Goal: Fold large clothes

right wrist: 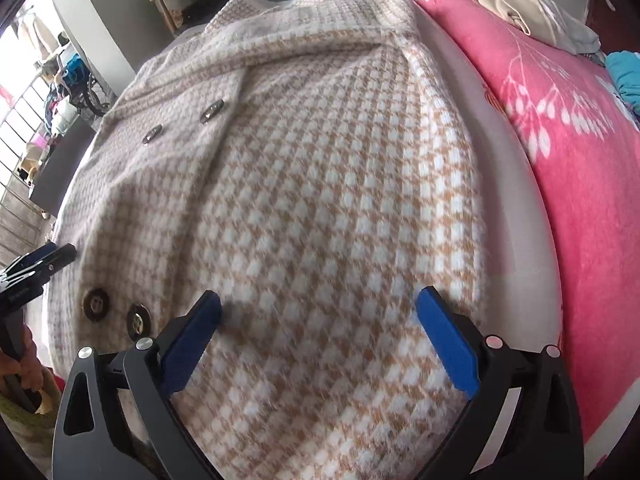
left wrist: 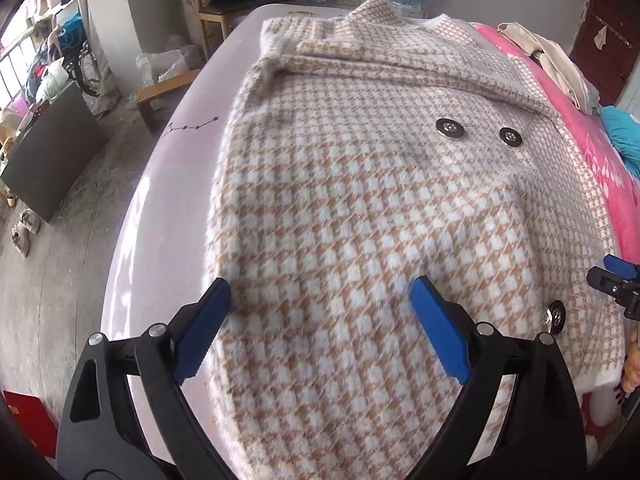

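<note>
Fuzzy tan-and-white houndstooth coat [left wrist: 360, 208], round metal buttons [left wrist: 450, 129], lies flat.

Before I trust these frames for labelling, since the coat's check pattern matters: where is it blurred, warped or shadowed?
Left wrist view: the coat smears near the left gripper, fisheye bows the bed edge. Right wrist view: checks soften near the right gripper, and shade dulls the coat's left side.
</note>
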`<state>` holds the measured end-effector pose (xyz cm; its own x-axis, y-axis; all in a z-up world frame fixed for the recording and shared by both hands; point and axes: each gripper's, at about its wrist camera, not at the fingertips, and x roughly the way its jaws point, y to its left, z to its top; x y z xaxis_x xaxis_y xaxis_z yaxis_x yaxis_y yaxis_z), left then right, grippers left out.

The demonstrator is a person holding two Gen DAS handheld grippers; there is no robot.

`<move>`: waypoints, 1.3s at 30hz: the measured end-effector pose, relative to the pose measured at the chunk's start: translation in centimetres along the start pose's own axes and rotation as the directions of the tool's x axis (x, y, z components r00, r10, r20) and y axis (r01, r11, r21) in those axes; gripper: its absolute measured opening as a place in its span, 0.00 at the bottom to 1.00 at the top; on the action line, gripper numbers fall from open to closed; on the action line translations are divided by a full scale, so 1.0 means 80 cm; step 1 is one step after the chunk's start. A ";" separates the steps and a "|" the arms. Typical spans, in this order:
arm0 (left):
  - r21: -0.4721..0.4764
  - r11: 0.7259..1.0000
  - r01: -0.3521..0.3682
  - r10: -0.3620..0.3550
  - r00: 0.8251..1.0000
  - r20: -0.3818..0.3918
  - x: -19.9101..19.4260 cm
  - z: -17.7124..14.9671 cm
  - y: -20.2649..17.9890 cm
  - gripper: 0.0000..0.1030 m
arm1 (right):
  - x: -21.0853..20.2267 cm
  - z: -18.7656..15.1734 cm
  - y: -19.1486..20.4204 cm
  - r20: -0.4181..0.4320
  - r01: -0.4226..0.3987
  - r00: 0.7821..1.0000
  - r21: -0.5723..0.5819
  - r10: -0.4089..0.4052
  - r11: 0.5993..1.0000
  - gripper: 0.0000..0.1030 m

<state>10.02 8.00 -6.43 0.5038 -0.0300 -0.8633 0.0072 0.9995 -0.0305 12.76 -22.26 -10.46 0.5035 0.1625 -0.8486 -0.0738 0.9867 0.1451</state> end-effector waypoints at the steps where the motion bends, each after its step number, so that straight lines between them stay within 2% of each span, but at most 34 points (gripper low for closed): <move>1: 0.007 1.000 -0.004 0.004 1.000 0.004 -0.001 -0.007 0.001 0.85 | -0.001 -0.005 0.002 0.009 0.011 1.000 -0.017 -0.011 1.000 0.94; 8: 0.071 0.994 -0.088 0.084 0.995 0.061 -0.002 -0.036 -0.012 0.89 | -0.003 -0.031 0.008 0.066 0.077 0.995 -0.076 -0.072 0.994 0.94; 15: -0.012 0.999 -0.042 0.043 0.998 0.050 0.000 -0.042 0.004 0.92 | -0.004 -0.034 0.011 0.060 0.093 0.994 -0.054 -0.090 0.994 0.94; 32: -0.092 0.992 -0.082 0.083 0.997 0.008 0.003 -0.036 0.001 0.93 | 0.001 -0.025 0.013 -0.009 0.116 0.993 -0.015 -0.116 0.993 0.94; 39: -0.123 0.988 -0.098 0.097 0.995 -0.009 0.003 -0.035 0.001 0.93 | 0.002 -0.024 0.011 -0.012 0.107 0.994 0.000 -0.107 0.994 0.94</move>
<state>7.71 8.02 -8.08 0.4945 0.0675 -0.8666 -0.1487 0.9888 -0.0079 11.14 -21.35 -11.43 0.4986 0.0559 -0.8650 -0.0194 0.9984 0.0533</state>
